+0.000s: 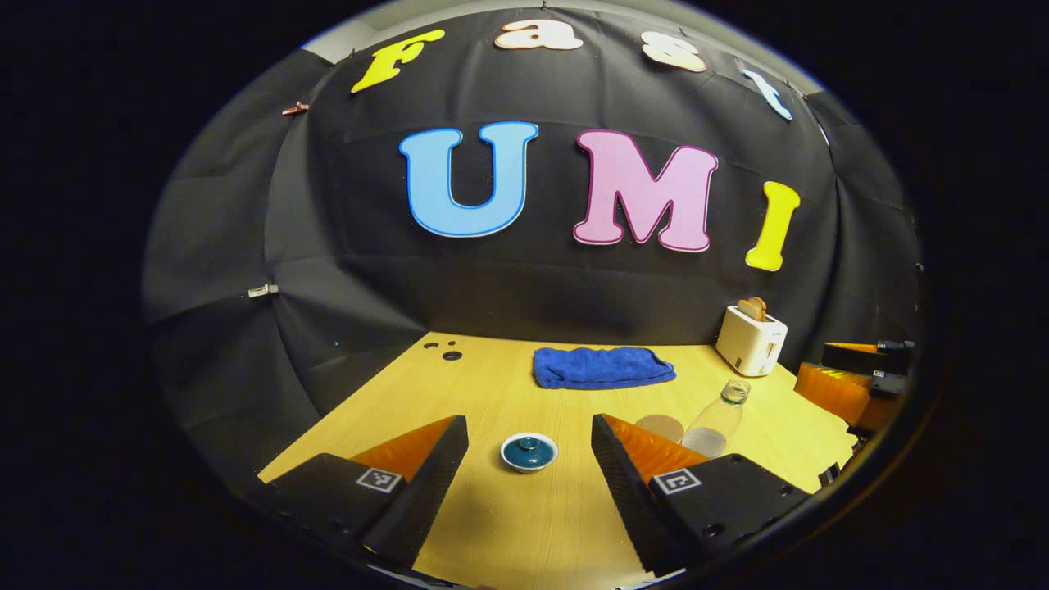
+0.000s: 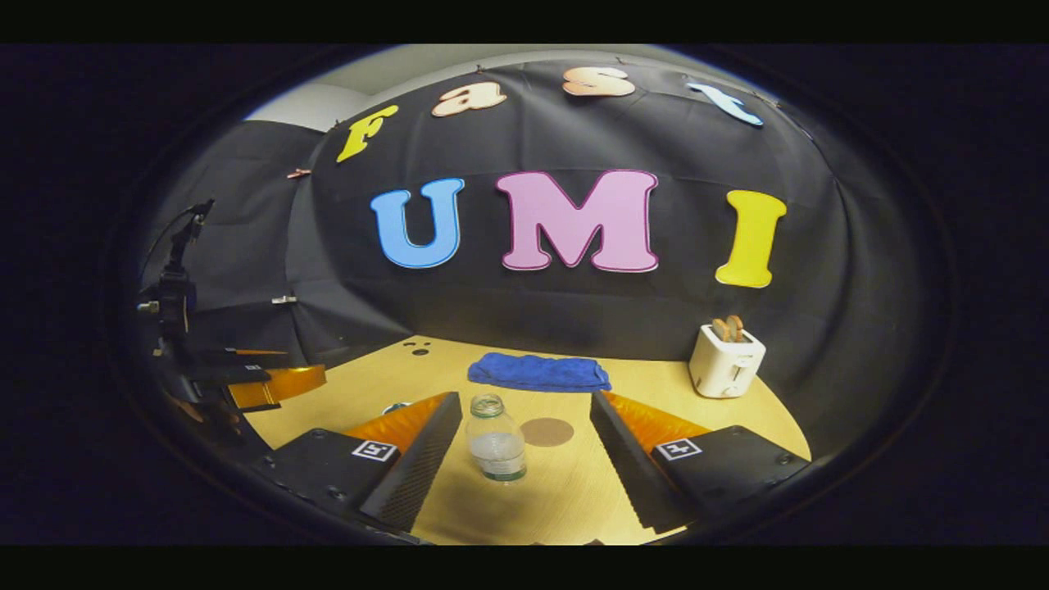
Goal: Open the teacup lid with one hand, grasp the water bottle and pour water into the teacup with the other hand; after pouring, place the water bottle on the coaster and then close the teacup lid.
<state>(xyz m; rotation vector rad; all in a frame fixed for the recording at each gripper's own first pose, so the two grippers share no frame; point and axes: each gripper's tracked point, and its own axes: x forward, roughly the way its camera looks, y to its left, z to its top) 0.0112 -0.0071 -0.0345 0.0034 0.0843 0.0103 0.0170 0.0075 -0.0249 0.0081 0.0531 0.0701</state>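
Observation:
A white teacup with a dark blue lid (image 1: 529, 451) stands on the wooden table (image 1: 524, 524), between and just beyond the fingers of my left gripper (image 1: 529, 467), which is open and holds nothing. A clear water bottle (image 1: 719, 424) with no cap stands to its right, next to a round brown coaster (image 1: 660, 427). In the right gripper view the bottle (image 2: 496, 448) stands ahead of my open right gripper (image 2: 524, 459), nearer its left finger, with the coaster (image 2: 547, 431) just behind it. A sliver of the teacup (image 2: 397, 406) peeks past the left finger.
A folded blue towel (image 1: 602, 366) lies at the back of the table. A white toaster (image 1: 751, 338) with bread in it stands at the back right. The other gripper (image 1: 856, 377) hovers at the right edge; in the right gripper view the left gripper (image 2: 246, 381) is at far left.

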